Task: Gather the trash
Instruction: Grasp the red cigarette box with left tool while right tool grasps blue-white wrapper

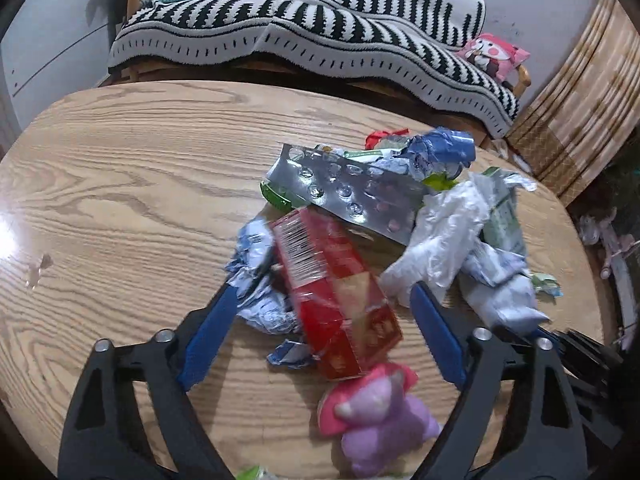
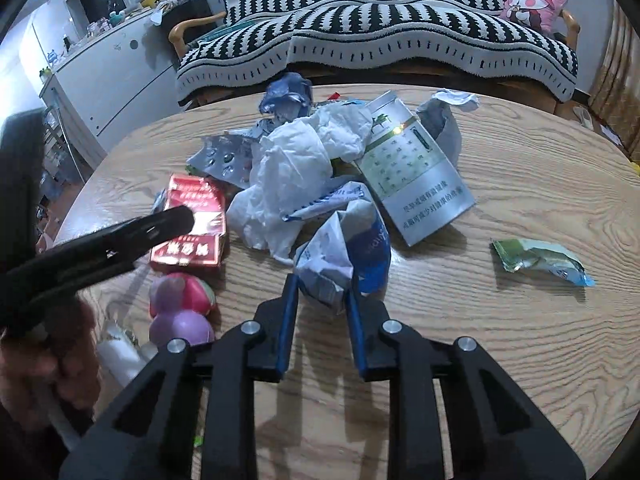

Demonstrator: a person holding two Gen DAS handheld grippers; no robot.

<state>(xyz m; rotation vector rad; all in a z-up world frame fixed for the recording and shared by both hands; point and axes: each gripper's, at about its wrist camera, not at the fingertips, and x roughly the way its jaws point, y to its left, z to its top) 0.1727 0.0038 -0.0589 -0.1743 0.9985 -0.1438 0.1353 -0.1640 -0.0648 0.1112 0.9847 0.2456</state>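
A heap of trash lies on the round wooden table (image 1: 120,160). My left gripper (image 1: 324,288) is open, its blue fingers either side of a red box (image 1: 336,300), with a crumpled blue-white wrapper (image 1: 256,280) by the left finger. A silver blister pack (image 1: 352,192) and white tissue (image 1: 444,232) lie behind. My right gripper (image 2: 322,284) is shut on a crumpled white-and-blue paper wrapper (image 2: 344,252). The red box (image 2: 192,224), white tissue (image 2: 296,172), a flattened silver-green carton (image 2: 416,176) and a green wrapper (image 2: 540,260) show in the right wrist view.
A pink and purple toy (image 1: 376,412) lies near the table's front edge, also in the right wrist view (image 2: 180,312). A sofa with a black-and-white striped blanket (image 1: 320,32) stands behind the table. A white cabinet (image 2: 112,76) is at the back left.
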